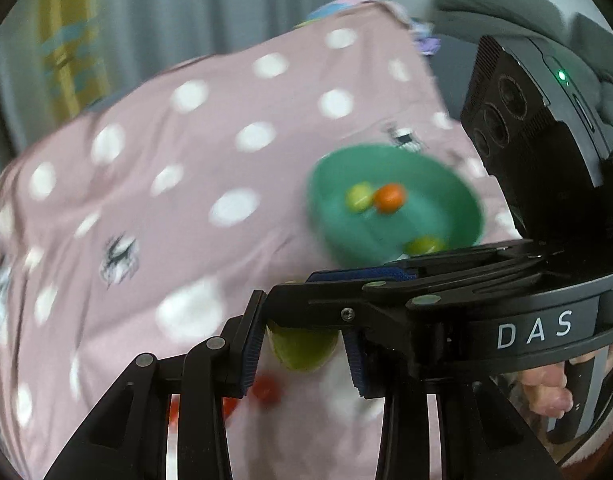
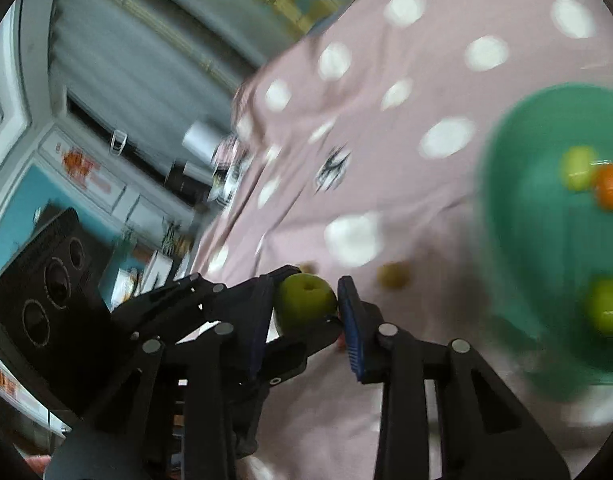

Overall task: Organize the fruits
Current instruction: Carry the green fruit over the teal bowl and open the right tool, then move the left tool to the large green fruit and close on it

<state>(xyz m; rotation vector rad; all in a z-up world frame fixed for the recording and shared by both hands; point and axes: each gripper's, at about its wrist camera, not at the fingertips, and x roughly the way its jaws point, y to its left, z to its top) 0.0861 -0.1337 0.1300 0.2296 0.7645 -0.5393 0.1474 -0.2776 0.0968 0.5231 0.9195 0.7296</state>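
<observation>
Left wrist view shows the left tool [image 1: 302, 354] clamped on a green fruit [image 1: 302, 350], the right tool [image 2: 306, 312] gripping another green fruit [image 2: 304, 300], and the green bowl [image 1: 334, 200] with three fruits near the cloth-covered bench's [image 1: 166, 220] far right corner.

Left hand-held gripper [image 1: 302, 350] and right hand-held gripper [image 2: 306, 312] both clamped, crossing.
</observation>
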